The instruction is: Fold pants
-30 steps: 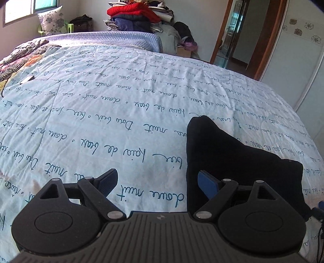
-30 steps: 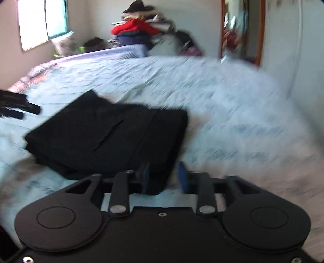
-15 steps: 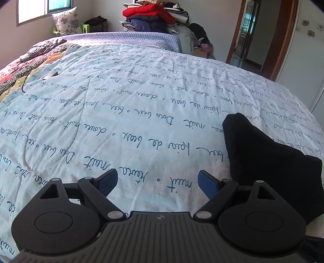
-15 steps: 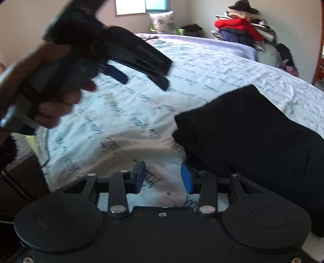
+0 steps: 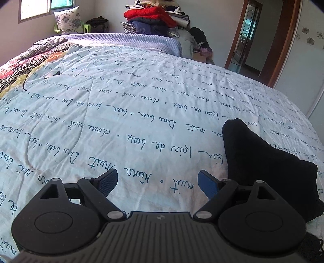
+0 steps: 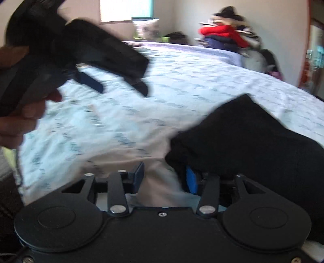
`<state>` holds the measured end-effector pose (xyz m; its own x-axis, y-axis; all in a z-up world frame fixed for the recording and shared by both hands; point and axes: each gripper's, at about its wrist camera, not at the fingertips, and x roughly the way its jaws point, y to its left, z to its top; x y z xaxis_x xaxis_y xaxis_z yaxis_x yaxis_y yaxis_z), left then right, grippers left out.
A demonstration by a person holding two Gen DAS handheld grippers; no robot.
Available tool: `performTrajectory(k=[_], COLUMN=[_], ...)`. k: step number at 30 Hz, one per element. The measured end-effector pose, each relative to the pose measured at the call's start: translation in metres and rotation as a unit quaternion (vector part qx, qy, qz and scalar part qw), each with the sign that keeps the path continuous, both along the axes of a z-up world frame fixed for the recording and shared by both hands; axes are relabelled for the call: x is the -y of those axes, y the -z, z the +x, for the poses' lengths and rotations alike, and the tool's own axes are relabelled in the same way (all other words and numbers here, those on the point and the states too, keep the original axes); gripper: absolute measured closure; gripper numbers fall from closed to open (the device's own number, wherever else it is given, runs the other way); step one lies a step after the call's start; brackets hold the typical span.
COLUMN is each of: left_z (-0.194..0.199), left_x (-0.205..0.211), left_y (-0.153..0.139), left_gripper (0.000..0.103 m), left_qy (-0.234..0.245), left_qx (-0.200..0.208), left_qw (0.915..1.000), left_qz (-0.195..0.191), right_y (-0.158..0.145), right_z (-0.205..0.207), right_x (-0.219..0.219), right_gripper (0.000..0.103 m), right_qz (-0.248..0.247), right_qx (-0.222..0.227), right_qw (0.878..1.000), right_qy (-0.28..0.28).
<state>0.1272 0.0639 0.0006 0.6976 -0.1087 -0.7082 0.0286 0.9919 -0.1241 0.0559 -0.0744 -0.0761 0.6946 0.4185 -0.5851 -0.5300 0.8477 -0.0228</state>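
Note:
The black pants (image 5: 263,161) lie folded into a compact stack on the light blue bedspread (image 5: 121,113), at the right of the left wrist view. My left gripper (image 5: 158,180) is open and empty, held above the bedspread just left of the stack. In the right wrist view the pants (image 6: 253,137) fill the right side. My right gripper (image 6: 165,178) is open and empty at the stack's near left corner, its right finger beside the fabric edge. The left gripper (image 6: 119,85) shows there at upper left, held in a hand.
A pile of red and dark clothes (image 5: 154,18) is stacked beyond the bed's far end. A patterned blanket (image 5: 18,66) lies on the far left. A doorway (image 5: 249,38) opens at the back right. A pillow (image 5: 68,20) stands under the window.
My left gripper drew away from the stack to the left. My right gripper swung round to the stack's near left corner and opened wider. The pants stayed folded in place.

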Motion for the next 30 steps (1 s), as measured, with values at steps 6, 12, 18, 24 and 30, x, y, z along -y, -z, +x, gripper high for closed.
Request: performTrajectory(k=[6, 12, 18, 24, 30], left_z=[0.003, 0.009, 0.009, -0.021, 0.006], left_x=[0.005, 0.038, 0.099, 0.135, 0.153], left_y=[-0.006, -0.017, 0.006, 0.045, 0.007], left_gripper=[0.016, 0.016, 0.013, 0.016, 0.012], left_qy=[0.004, 0.055, 0.141, 0.158, 0.158], left_qx=[0.001, 0.014, -0.019, -0.023, 0.030], left_qw=[1.0000, 0.9975, 0.9817, 0.9869, 0.9865], left_qz=[0.003, -0.042, -0.127, 0.027, 0.030], right_y=[-0.028, -0.069, -0.013, -0.062, -0.044], right_z=[-0.018, -0.020, -0.005, -0.025, 0.043], right_x=[0.027, 0.087, 0.112, 0.172, 0.216], right_gripper=[0.039, 0.052, 0.061, 0.061, 0.062], right_qz=[0.038, 0.017, -0.047, -0.013, 0.001], right_qx=[-0.052, 0.052, -0.016, 0.024, -0.022], right_qw=[0.995, 0.997, 0.992, 0.984, 0.979], right_qy=[-0.074, 0.050, 0.116, 0.173, 0.202])
